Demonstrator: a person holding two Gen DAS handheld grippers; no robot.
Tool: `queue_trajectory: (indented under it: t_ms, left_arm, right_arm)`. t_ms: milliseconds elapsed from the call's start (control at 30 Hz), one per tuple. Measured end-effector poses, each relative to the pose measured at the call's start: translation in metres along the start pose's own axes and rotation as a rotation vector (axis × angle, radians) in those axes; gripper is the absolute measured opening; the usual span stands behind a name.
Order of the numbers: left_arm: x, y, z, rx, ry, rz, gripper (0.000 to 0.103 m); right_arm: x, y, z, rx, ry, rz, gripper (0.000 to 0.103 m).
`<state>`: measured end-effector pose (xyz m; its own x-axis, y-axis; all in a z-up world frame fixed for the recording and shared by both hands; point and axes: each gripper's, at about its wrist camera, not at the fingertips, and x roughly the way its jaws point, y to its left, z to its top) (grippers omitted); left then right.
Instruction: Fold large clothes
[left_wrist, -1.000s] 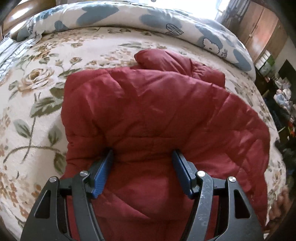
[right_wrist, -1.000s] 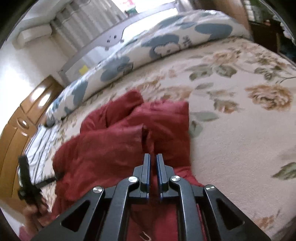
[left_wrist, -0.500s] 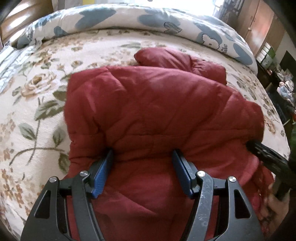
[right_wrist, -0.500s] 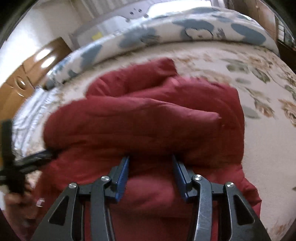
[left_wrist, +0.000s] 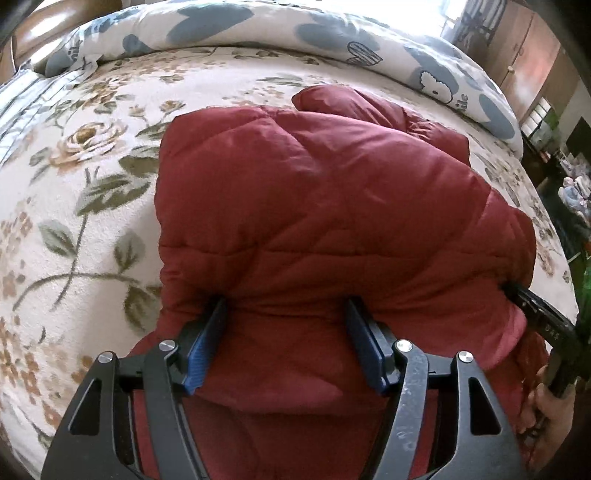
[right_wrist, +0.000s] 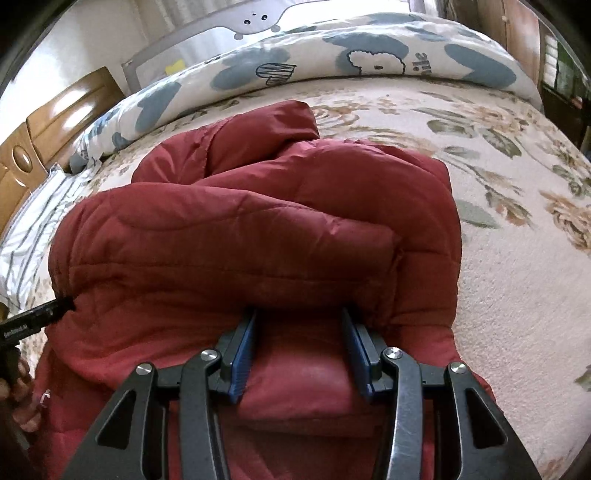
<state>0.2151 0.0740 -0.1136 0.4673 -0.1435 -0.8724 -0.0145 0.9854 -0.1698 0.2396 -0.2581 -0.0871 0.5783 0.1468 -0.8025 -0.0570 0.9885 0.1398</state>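
A red puffy quilted jacket (left_wrist: 314, 206) lies bunched on the floral bedspread (left_wrist: 74, 192); it also fills the right wrist view (right_wrist: 258, 236). My left gripper (left_wrist: 286, 314) is open, its blue pads pushed under a thick fold at the jacket's near left edge, not closed on it. My right gripper (right_wrist: 298, 321) is open too, its pads tucked under the fold at the near right edge. Each gripper shows at the other view's edge: the right one in the left wrist view (left_wrist: 543, 325), the left one in the right wrist view (right_wrist: 33, 321). The fingertips are hidden under the fabric.
A blue and white patterned duvet (right_wrist: 351, 62) lies rolled along the far side of the bed. A wooden headboard (right_wrist: 55, 122) and striped sheet (right_wrist: 26, 236) are at the left. Wardrobes and clutter (left_wrist: 535, 74) stand beyond the bed's right edge.
My right gripper has opened from shut and swung round to face the jacket squarely, pushing under its fold. My left gripper stays open under the fold; the jacket has bunched higher.
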Motion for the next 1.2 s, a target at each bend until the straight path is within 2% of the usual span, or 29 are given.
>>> queue_trajectory:
  t_ms: [400,633,767,1000,1200]
  left_arm:
    - [0.001,0.003,0.001,-0.007,0.024,0.003,0.072]
    - [-0.026,0.007,-0.004,0.002,0.027,0.021,0.072]
    - [-0.04,0.014,-0.016,-0.024,0.027,0.005,0.072]
    - [-0.067,0.025,-0.049,-0.062,0.045,0.027,0.072]
    - [-0.092,0.043,-0.083,-0.109,0.036,0.051,0.072]
  right_arm:
    - [-0.003,-0.004,0.001,0.026,0.002,0.035,0.046]
    - [-0.045,-0.008,-0.006,0.074,0.021,0.057,0.049]
    - [-0.063,-0.011,-0.015,0.096,0.026,0.108,0.063]
    - [-0.081,-0.009,-0.041,0.135,0.059,0.181,0.063]
    - [-0.103,-0.007,-0.064,0.14,0.065,0.222,0.07]
